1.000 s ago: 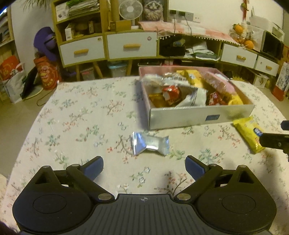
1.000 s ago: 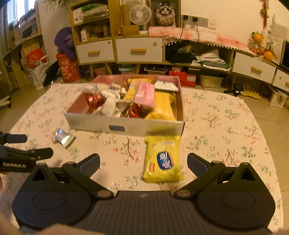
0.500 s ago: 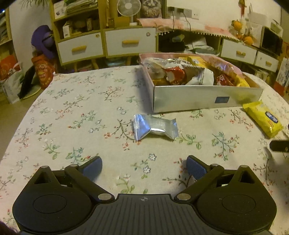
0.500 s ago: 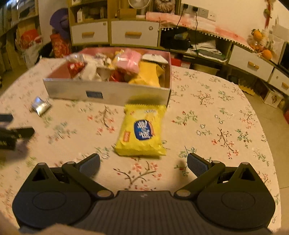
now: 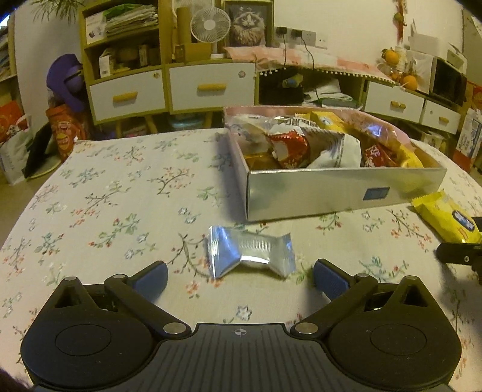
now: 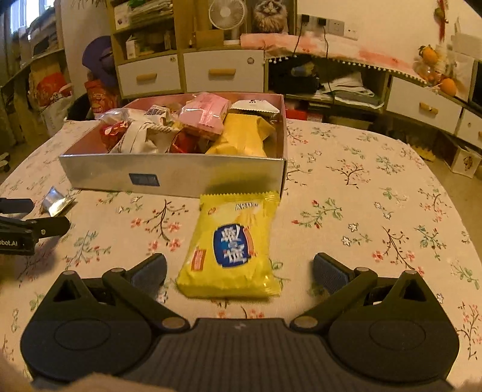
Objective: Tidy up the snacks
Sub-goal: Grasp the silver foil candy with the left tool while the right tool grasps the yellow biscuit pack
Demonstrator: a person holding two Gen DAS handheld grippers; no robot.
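Covering round table [image 5: 99, 193]: floral cloth; drawers [image 5: 211, 87] behind.

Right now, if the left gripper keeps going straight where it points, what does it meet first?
Most likely the silver wrapper lying on the tablecloth, just ahead of the open left gripper; the box sits farther back.

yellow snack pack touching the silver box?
Apart. Right wrist view shows a strip of tablecloth between the yellow snack pack top edge and the silver box front wall.

Floral tablecloth [image 5: 105, 193], white fan [image 5: 206, 25], cat pic [image 5: 248, 22], oranges [image 6: 447, 86] behind.
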